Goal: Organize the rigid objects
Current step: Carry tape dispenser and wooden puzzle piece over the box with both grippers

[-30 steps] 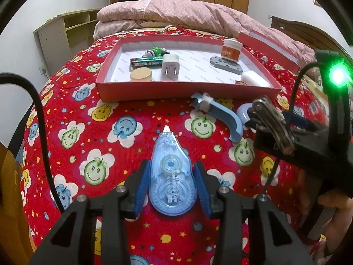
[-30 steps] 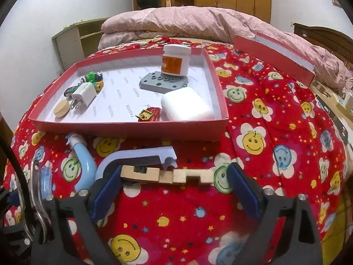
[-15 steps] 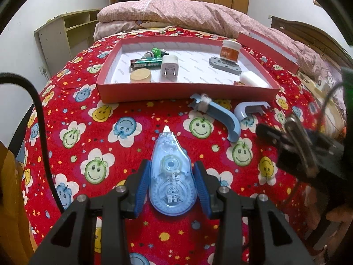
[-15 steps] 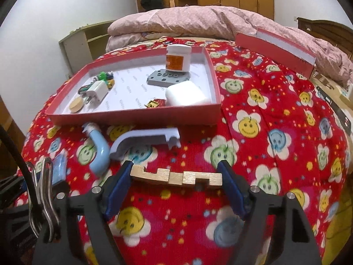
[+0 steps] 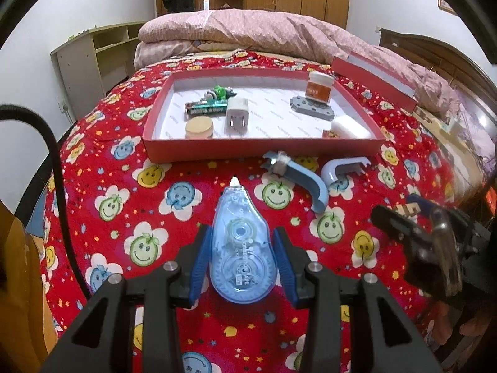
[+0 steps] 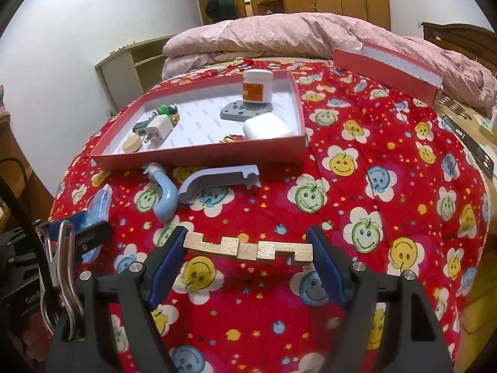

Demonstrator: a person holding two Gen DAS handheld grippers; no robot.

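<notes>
Near, the left gripper (image 5: pixel 242 248) pinches a translucent blue correction-tape dispenser (image 5: pixel 241 242) and the right gripper (image 6: pixel 248 250) a notched pale wooden block (image 6: pixel 248 248), both apparently mid-carry, next needing release inside the far shallow red cardboard tray (image 6: pixel 198 158)

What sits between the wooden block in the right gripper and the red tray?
In the right wrist view, a grey curved bracket lies between the wooden block and the red tray.
</notes>
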